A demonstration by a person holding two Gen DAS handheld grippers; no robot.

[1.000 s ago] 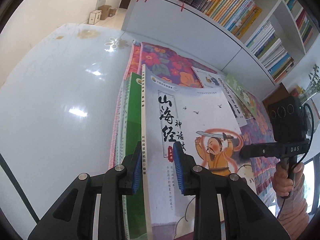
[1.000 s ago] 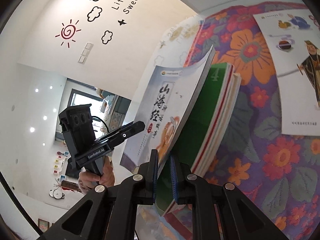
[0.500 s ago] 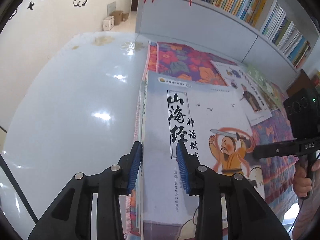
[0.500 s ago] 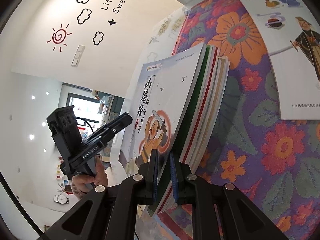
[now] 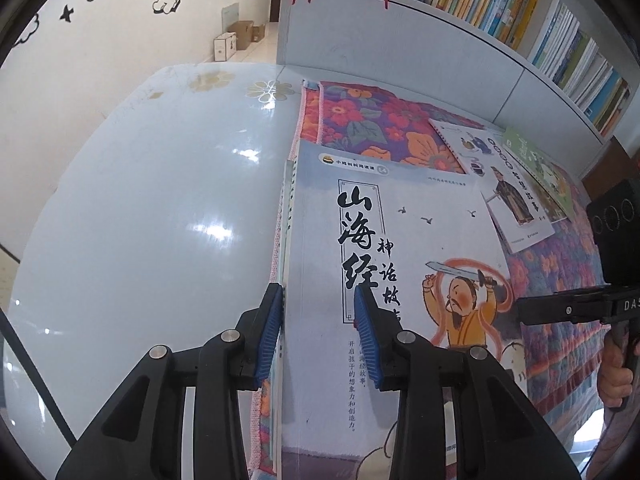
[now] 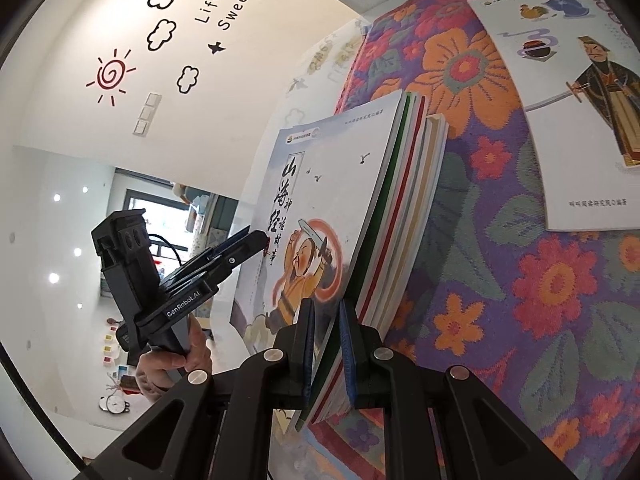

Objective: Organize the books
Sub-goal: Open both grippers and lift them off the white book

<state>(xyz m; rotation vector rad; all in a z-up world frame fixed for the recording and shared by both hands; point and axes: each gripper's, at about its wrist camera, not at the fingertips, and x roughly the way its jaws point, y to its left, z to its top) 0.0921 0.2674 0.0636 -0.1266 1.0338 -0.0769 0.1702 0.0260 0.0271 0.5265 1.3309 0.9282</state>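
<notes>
Book stack held at the left edge of the floral cloth

The right gripper (image 6: 326, 344) was clamped on the stack of books (image 5: 384, 280); the left gripper (image 5: 318, 334), jaws just opening, stood apart astride the stack's spine edge, pads loose, near the cloth (image 5: 360, 120) border

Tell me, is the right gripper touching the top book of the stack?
Touching: in the right wrist view the right gripper pinches the top book by its corner.

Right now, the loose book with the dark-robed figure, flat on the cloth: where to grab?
Probably the near short edge, coming in low. The book lies flat on the floral cloth, so one of the jaws must slip underneath; that edge sits free, while a green book crowds its right side.
</notes>
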